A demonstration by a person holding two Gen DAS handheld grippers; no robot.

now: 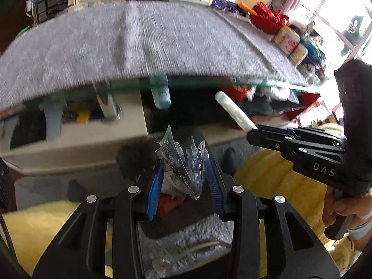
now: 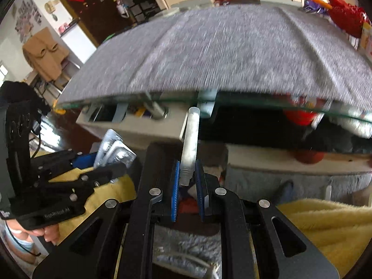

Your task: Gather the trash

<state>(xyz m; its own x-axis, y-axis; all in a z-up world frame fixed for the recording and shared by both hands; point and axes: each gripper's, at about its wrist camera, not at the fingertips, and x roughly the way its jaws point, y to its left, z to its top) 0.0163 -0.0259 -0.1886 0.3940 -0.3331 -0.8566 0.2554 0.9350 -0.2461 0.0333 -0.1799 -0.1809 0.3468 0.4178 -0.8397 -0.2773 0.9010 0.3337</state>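
My left gripper (image 1: 183, 174) is shut on a crumpled clear plastic wrapper (image 1: 183, 162), held in front of the table's near edge. It shows in the right wrist view (image 2: 114, 158) at the left, with the silvery wrapper (image 2: 114, 148) sticking up. My right gripper (image 2: 188, 176) is shut on a white translucent tube (image 2: 190, 141) that points up toward the table edge. In the left wrist view the right gripper (image 1: 252, 131) comes in from the right with the tube (image 1: 232, 110) slanting up-left.
A glass table under a grey cloth (image 1: 139, 41) fills the upper half of both views. Under it is a cluttered shelf (image 1: 76, 125). Cans (image 1: 288, 38) and a red bag (image 1: 267, 18) stand at the table's right. Yellow fleece (image 2: 330, 223) and grey rug (image 2: 186, 244) lie below.
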